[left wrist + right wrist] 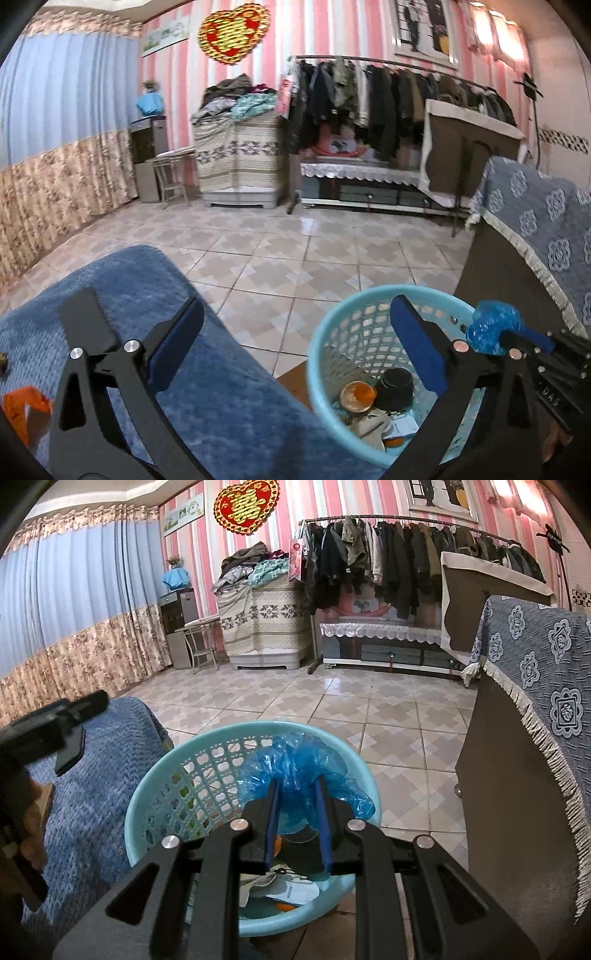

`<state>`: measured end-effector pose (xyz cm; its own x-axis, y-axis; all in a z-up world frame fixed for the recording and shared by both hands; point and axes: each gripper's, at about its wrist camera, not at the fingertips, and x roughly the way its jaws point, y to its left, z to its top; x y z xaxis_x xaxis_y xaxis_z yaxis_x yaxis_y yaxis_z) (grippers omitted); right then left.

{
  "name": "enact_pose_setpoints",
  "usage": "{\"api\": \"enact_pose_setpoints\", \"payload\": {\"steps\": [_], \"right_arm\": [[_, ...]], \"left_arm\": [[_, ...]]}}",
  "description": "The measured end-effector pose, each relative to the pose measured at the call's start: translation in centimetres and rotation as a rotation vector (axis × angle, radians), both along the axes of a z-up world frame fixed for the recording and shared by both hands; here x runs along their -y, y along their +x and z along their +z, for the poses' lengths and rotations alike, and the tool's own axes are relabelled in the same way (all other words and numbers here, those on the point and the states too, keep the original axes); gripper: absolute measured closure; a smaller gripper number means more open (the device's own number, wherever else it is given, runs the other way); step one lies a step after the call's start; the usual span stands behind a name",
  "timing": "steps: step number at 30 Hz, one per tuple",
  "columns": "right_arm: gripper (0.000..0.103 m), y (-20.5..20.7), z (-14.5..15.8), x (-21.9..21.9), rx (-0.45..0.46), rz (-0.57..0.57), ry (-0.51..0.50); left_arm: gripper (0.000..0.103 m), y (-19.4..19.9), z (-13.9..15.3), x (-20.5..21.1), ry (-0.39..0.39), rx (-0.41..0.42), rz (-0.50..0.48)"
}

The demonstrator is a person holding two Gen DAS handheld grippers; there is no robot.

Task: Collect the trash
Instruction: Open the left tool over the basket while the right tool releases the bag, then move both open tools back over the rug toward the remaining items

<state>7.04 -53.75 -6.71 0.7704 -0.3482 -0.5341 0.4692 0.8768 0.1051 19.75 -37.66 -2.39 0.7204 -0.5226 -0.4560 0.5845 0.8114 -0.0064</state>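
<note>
The right gripper [295, 794] squeezes the blue bag [295, 764]; left gripper [295, 332] gapes empty. Let go right over the basket [147, 775].

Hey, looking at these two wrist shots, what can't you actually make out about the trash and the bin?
- Crumpled blue plastic film, right wrist view: its lower part is hidden between the right gripper fingers.
- Light blue lattice plastic basket, left wrist view: the near rim is hidden by the left gripper finger and frame edge.
- Orange wrapper on the blue knitted blanket: cut off by the left edge.
- Printed white paper in the basket: text too small.
</note>
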Motion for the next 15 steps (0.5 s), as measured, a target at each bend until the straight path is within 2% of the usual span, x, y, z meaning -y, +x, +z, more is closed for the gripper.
{"api": "enact_pose_setpoints", "payload": {"steps": [12, 14, 15], "right_arm": [[0.082, 2.5, -0.1, -0.6, 0.009, 0.005, -0.013], [0.057, 3.0, -0.1, -0.7, 0.005, -0.006, -0.019], [0.033, 3.2, -0.1, -0.8, 0.009, -0.014, -0.025]], "left_arm": [[0.005, 1.3, 0.6, -6.7, -0.041, -0.003, 0.155], [0.005, 1.3, 0.8, -7.5, -0.042, 0.001, 0.168], [0.005, 1.3, 0.8, -7.9, -0.042, 0.002, 0.175]]}}
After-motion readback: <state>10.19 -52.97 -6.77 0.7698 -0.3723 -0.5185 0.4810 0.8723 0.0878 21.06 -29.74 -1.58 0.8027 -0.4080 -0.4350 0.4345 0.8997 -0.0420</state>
